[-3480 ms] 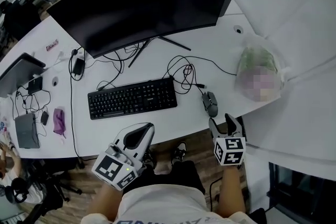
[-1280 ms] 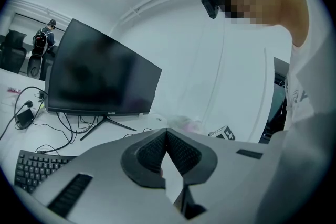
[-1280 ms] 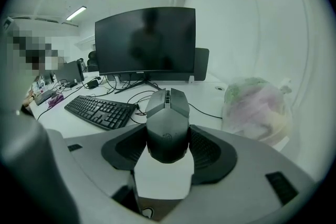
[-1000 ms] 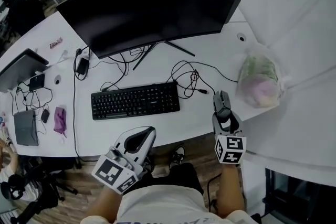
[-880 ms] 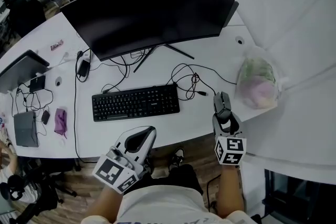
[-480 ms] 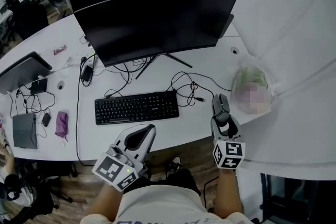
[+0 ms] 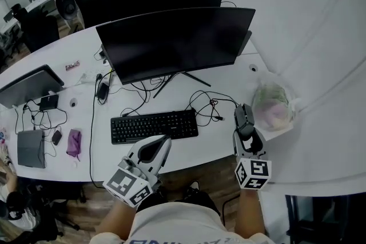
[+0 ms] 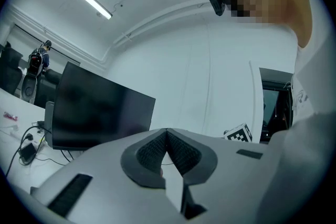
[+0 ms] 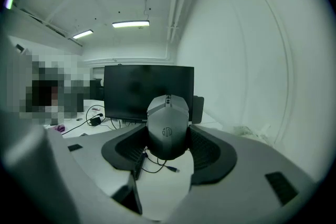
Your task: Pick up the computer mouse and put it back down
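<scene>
Right gripper [image 7: 245, 127] had its jaws clamped on the sides of the computer mouse [image 7: 244, 116], which looked to be up off the worktop [image 7: 229, 74] with its nose tipped up, near the front edge. Left gripper [image 7: 162, 141] sat idle over by the keyboard [image 7: 154, 126], jaws pressed together on nothing.

What I'd worry about: the shell's rounded and the grip seemed to be toward the back, so it could squirt out forward. So close to the edge, a sloppy put-down might send it to the floor. The cable tangle [image 7: 205, 104] and the plastic bag [image 7: 273, 108] were both close by — easy to snag or bump.
</scene>
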Tool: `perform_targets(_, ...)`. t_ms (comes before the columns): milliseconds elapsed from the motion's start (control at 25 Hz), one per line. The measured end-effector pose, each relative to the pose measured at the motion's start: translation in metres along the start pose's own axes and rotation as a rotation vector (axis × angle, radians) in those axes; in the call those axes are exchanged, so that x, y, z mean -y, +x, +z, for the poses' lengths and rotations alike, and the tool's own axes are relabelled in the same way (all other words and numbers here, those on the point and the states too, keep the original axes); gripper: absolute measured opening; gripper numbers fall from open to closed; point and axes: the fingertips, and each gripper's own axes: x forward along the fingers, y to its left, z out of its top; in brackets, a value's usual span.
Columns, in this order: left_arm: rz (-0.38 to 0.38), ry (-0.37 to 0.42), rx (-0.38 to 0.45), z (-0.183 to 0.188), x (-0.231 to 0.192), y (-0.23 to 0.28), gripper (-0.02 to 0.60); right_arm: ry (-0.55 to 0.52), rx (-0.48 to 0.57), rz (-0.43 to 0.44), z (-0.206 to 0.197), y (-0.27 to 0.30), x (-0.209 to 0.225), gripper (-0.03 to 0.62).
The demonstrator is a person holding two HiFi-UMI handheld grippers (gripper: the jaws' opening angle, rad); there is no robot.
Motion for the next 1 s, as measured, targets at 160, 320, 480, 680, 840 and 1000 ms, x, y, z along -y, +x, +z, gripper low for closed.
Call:
perform_targets(160,-0.010,0.022,0.033,0.014,-0.001,-0.001,0.005,-0.004,0.065,-0.002,0.026,-0.011,-0.005,0.267)
perform_targets(320,-0.017,0.042,0.065,0.029,-0.002,-0.002,0.005,-0.007,0.121,-0.007,0.050,-0.024,-0.007,0.267)
perform_targets(480,-0.023,0.056,0.084,0.038,-0.002,-0.005,0.005,-0.004,0.170,-0.009,0.070,-0.039,-0.009,0.267)
perform_targets(680,-0.010,0.056,0.095,0.043,-0.004,-0.010,0.005,-0.012,0.227,0.002,0.092,-0.055,-0.015,0.267)
perform_targets(840,-0.011,0.062,0.092,0.043,-0.002,-0.013,0.005,-0.018,0.257,0.006,0.103,-0.065,-0.018,0.266)
perform_targets(1000,-0.008,0.061,0.079,0.040,-0.003,-0.013,0.005,-0.016,0.261,0.013,0.103,-0.067,-0.023,0.267)
